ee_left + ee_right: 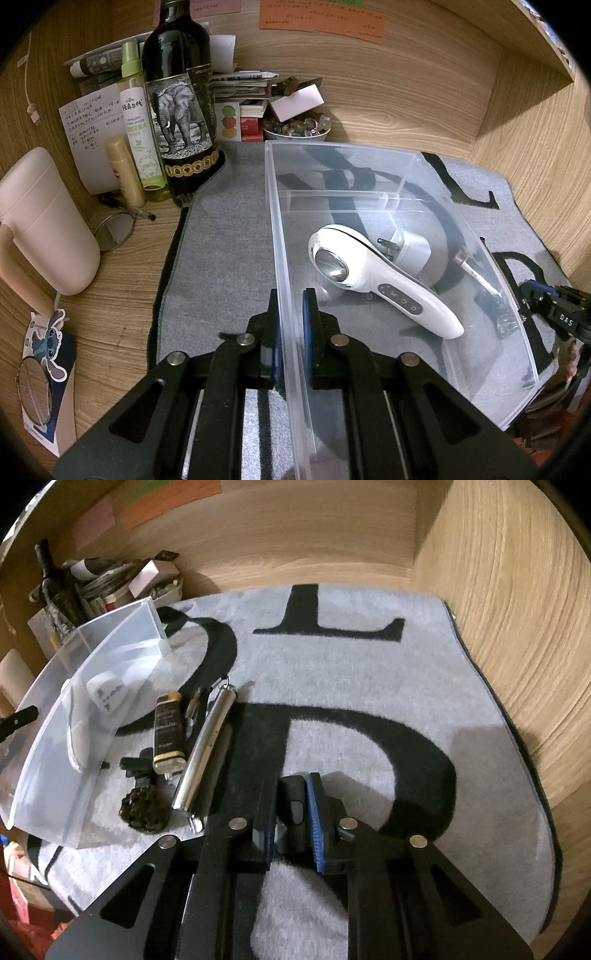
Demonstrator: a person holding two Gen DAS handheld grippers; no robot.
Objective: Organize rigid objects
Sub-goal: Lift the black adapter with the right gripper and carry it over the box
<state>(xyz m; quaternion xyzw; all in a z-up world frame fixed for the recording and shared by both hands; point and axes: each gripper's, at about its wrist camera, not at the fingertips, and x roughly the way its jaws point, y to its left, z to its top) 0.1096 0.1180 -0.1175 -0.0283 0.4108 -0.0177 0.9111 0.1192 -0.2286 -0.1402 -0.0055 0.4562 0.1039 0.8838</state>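
A clear plastic bin (369,166) stands on a grey mat with black letters (221,240). In it lie a white handheld device (373,273) and a white plug adapter (410,251). My left gripper (291,306) is shut on the bin's left wall. My right gripper (295,801) is shut on a small black object (293,805), held above the mat (369,686). On the mat beside the bin (44,746) lie a silver cylinder (207,746), a black and gold bottle (168,734), a black clip (135,768) and a dark round lump (142,808).
Left of the mat stand a dark wine bottle (177,110), a green spray bottle (140,129), a beige tube (125,170) and a pink mug (44,221). A bowl of stones (295,129) and stacked papers sit behind. Wooden walls close the back and right (498,609).
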